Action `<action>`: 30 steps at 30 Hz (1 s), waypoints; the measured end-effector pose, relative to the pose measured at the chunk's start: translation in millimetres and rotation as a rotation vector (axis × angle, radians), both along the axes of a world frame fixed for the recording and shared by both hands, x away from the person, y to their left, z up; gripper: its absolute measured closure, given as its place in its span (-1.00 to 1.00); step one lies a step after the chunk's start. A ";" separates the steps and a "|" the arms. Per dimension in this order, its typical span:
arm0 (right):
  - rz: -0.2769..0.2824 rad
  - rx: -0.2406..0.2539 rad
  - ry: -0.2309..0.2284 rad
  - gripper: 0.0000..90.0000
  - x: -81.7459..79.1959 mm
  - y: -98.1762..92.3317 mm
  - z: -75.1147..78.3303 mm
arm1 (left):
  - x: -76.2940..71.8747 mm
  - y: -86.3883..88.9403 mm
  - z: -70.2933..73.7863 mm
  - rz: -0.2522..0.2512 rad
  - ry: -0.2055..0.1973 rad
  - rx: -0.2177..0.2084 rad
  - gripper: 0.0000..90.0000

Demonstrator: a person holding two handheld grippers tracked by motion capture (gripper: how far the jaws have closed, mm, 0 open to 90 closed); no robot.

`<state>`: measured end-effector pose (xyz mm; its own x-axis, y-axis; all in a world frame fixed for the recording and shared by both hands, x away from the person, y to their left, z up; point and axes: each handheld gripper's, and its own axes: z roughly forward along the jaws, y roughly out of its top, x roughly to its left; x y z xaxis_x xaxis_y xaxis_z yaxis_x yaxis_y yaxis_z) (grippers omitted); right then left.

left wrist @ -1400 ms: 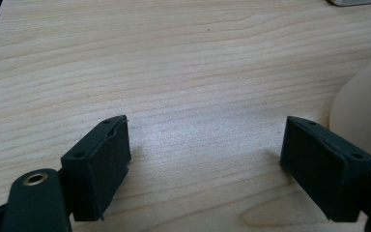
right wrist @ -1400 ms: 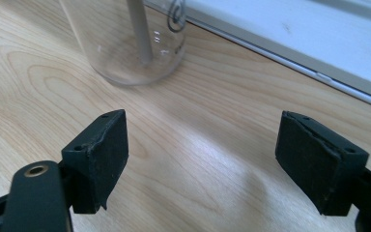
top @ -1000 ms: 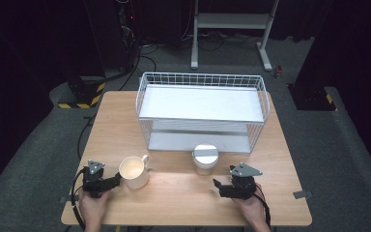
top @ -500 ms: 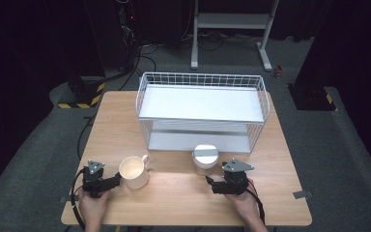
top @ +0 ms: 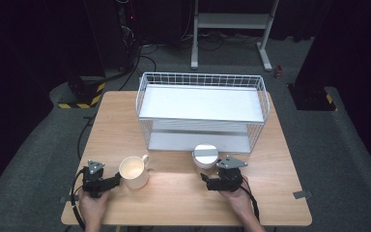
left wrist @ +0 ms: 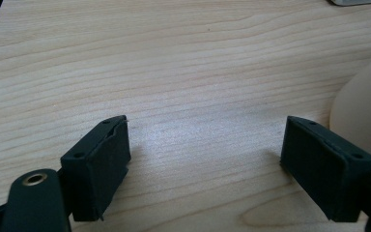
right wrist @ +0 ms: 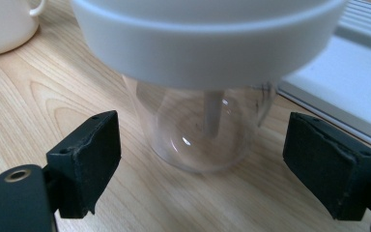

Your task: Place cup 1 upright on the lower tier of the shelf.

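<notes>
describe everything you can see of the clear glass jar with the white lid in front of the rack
The clear glass jar with a white lid stands upright on the light wooden table, just in front of the white wire rack's lower shelf. Its body is see-through, rounded at the base; the wide white lid overhangs it, and a thin pale stem runs down inside. It looks empty. The right gripper faces it with its jaws open either side, not touching. A cream mug stands apart to its left.
</notes>
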<state>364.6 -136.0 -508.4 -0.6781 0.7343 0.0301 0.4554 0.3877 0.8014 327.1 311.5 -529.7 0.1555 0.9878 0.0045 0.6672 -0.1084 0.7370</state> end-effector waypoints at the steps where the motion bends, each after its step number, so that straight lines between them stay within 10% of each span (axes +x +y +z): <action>1: 0.000 0.002 0.000 -0.71 0.9 2.0 0.9 | -0.1 0.0 0.1 0.000 0.002 -0.001 -0.60; 30: -0.041 0.001 -0.079 -0.61 14.1 24.2 -1.3 | -0.1 0.0 0.1 0.002 0.002 0.000 -0.60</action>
